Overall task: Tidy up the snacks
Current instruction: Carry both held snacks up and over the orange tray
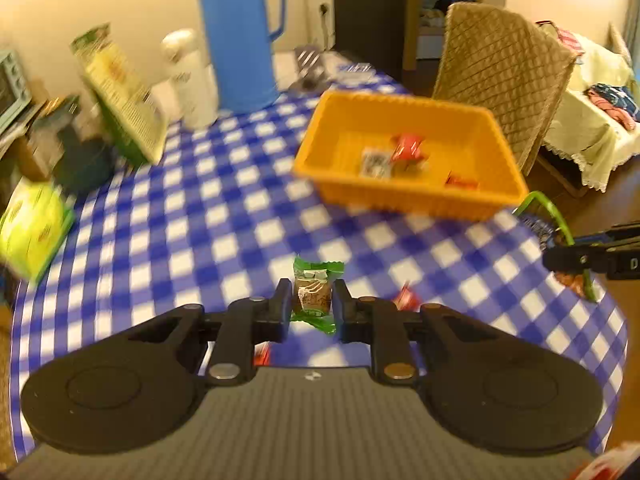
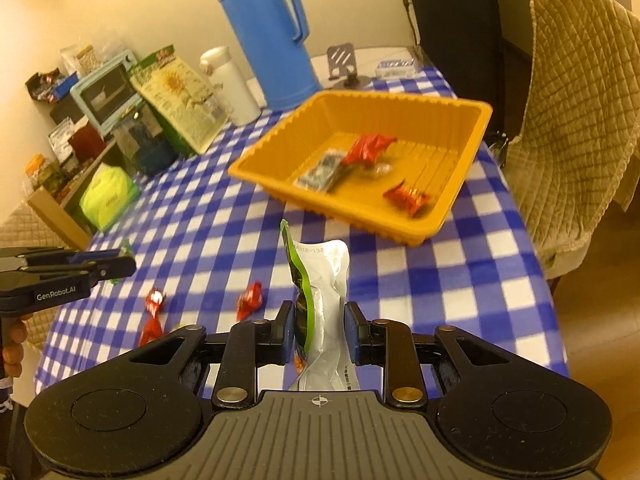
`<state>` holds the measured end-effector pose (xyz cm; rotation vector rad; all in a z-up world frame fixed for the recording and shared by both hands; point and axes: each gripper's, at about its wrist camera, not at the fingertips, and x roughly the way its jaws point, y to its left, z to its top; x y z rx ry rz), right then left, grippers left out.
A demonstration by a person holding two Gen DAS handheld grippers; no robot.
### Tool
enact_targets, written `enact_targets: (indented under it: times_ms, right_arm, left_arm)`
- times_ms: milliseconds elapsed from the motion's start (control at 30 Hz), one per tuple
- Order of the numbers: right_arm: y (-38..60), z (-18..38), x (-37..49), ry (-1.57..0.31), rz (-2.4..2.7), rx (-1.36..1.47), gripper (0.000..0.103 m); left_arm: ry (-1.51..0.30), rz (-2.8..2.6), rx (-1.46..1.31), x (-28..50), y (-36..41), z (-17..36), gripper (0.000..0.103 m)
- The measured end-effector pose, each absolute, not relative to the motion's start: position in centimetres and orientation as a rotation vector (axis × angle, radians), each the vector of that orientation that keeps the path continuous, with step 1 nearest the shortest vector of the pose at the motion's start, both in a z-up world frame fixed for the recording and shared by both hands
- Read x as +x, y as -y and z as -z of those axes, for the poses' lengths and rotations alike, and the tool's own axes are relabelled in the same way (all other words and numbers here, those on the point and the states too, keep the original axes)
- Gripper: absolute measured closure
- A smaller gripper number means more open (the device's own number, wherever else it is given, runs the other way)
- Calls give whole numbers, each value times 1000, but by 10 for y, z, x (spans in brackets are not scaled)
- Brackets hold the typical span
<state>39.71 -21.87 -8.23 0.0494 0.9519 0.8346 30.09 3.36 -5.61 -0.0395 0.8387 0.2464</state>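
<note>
Clamped in my left hand-held gripper [image 1: 311, 305] sits a small green-wrapped snack [image 1: 313, 297], my right hand-held gripper [image 2: 316, 330] pinches a green-and-silver foil pouch [image 2: 320, 300], both above the blue-checked tabletop [image 2: 420, 280] near the orange plastic tray [image 2: 460, 196].

My left gripper [image 1: 311, 306] is angled downward, its jaws clamped on a small green-wrapped snack [image 1: 314, 294]. My right gripper [image 2: 318, 330] tilts down likewise, jaws pinching a silver-and-green pouch [image 2: 324, 300] that stands upright between them. A hand [image 2: 12, 346] grips the left handle.
</note>
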Motion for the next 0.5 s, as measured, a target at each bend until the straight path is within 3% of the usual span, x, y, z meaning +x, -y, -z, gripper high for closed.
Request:
enact_targets:
  times_ms: [500]
  right_arm:
    - [212,61,478,-908,-700,123,77]
  left_arm:
    - [-796,-78,80,441,-40,43,83]
